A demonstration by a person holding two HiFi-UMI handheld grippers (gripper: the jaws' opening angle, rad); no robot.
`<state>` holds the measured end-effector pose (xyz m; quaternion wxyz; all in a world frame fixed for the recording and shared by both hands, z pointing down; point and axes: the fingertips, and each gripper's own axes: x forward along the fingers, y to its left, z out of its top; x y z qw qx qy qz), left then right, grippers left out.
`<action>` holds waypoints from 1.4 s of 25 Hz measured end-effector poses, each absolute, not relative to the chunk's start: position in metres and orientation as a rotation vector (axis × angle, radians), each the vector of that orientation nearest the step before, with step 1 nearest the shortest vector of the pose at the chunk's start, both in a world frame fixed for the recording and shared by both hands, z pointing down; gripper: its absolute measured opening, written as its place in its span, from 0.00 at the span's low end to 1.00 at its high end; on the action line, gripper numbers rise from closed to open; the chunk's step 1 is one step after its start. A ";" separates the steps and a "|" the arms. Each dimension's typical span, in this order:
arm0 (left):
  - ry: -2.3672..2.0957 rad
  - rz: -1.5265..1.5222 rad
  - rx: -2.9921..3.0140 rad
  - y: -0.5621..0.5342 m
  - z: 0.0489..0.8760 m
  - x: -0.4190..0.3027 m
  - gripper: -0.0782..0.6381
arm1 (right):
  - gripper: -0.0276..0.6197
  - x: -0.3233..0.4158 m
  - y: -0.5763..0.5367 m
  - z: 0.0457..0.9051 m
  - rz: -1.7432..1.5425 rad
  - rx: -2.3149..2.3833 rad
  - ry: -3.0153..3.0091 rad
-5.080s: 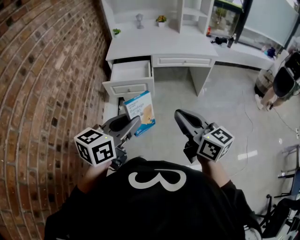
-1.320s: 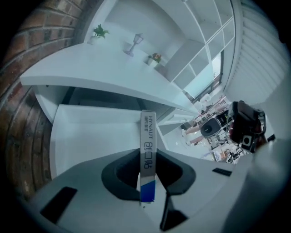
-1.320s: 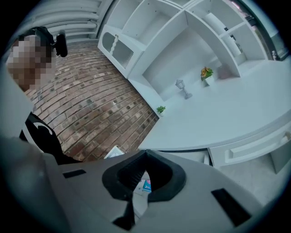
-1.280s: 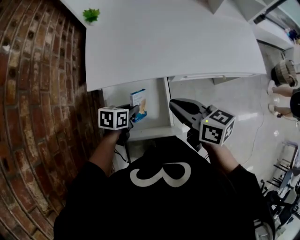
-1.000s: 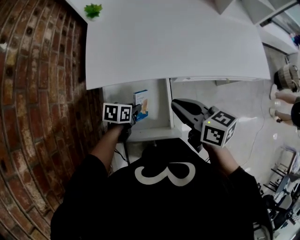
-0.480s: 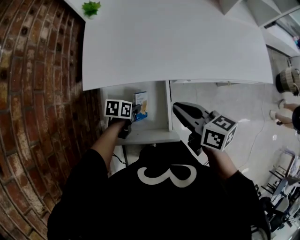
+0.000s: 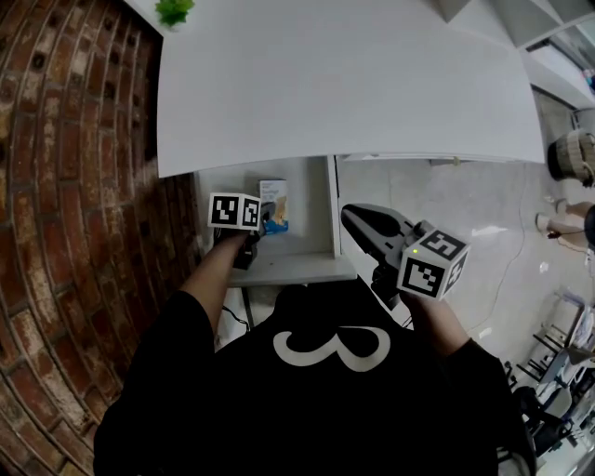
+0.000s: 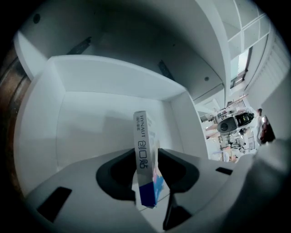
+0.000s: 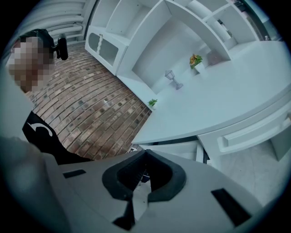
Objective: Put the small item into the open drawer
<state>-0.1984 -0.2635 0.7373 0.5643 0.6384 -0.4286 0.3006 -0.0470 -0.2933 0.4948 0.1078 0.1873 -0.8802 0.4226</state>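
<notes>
The small item is a white and blue box (image 7: 273, 203), standing on edge inside the open white drawer (image 7: 311, 237) under the desk. My left gripper (image 7: 263, 216) reaches into the drawer. In the left gripper view the box (image 8: 144, 154) stands upright between the two jaws, which touch its sides. The jaws of the left gripper (image 8: 146, 154) are opening, and the drawer's walls (image 8: 91, 132) surround it. My right gripper (image 7: 351, 216) hovers right of the drawer, over the floor. The right gripper (image 9: 145, 154) is shut and holds nothing.
The white desk top (image 7: 344, 84) overhangs the back of the drawer. A brick wall (image 7: 74, 186) runs along the left. A small green plant (image 7: 173, 11) stands at the desk's far corner. A person's feet (image 7: 569, 158) show at the right edge, on the grey floor.
The left gripper has carried the box from out in the room into the drawer. Over the last second it has moved slightly deeper and lower. The right gripper has hardly moved.
</notes>
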 end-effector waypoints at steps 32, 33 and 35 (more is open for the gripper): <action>-1.122 0.418 1.859 -0.263 0.556 -0.203 0.32 | 0.06 -0.065 -0.245 0.427 1.155 0.485 -2.754; -1.123 0.395 1.884 -0.258 0.543 -0.201 0.28 | 0.06 -0.066 -0.241 0.423 1.142 0.481 -2.762; -1.122 0.346 1.939 -0.249 0.517 -0.198 0.20 | 0.06 -0.068 -0.233 0.416 1.113 0.472 -2.779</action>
